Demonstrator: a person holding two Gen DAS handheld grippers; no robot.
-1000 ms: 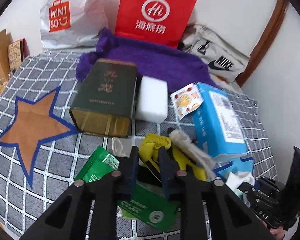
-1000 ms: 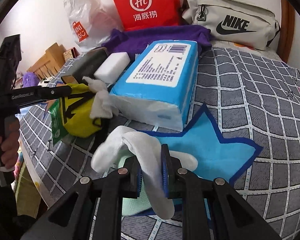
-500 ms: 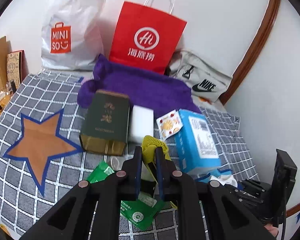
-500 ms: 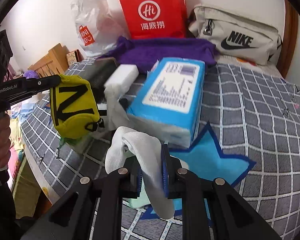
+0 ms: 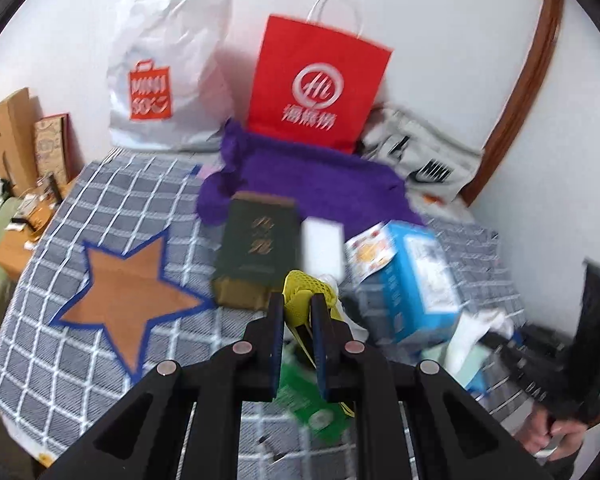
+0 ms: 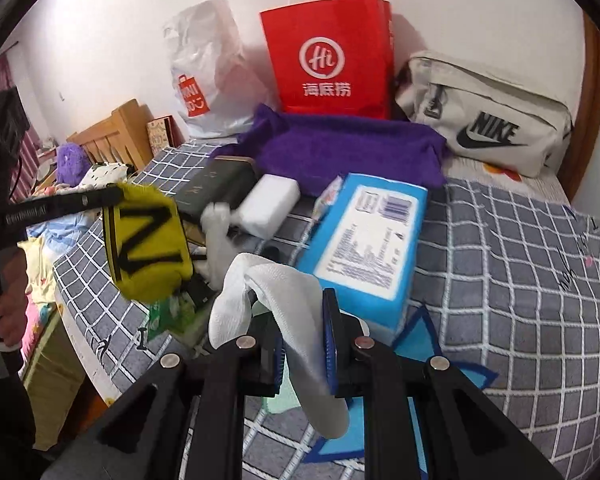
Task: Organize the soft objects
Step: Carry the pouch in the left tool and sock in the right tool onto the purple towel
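Note:
My left gripper (image 5: 297, 305) is shut on a yellow pouch (image 5: 300, 292) with black markings and holds it in the air above the checked bedspread; the pouch also shows in the right wrist view (image 6: 146, 246). My right gripper (image 6: 303, 322) is shut on a white sock (image 6: 288, 300) that droops over both fingers, above a blue star patch (image 6: 416, 360). An orange star patch (image 5: 128, 300) lies to the left on the bedspread. A purple towel (image 5: 312, 180) lies at the back.
A dark green tin box (image 5: 256, 248), a white sponge block (image 5: 324, 248), a blue tissue pack (image 5: 412, 280) and green sachets (image 5: 312, 404) lie mid-bed. A red paper bag (image 5: 320, 84), white plastic bag (image 5: 168, 88) and Nike bag (image 6: 488, 116) stand against the wall.
Both grippers have risen. The left one lifted the yellow pouch off the pile and higher; the right one lifted the white sock above the blue star.

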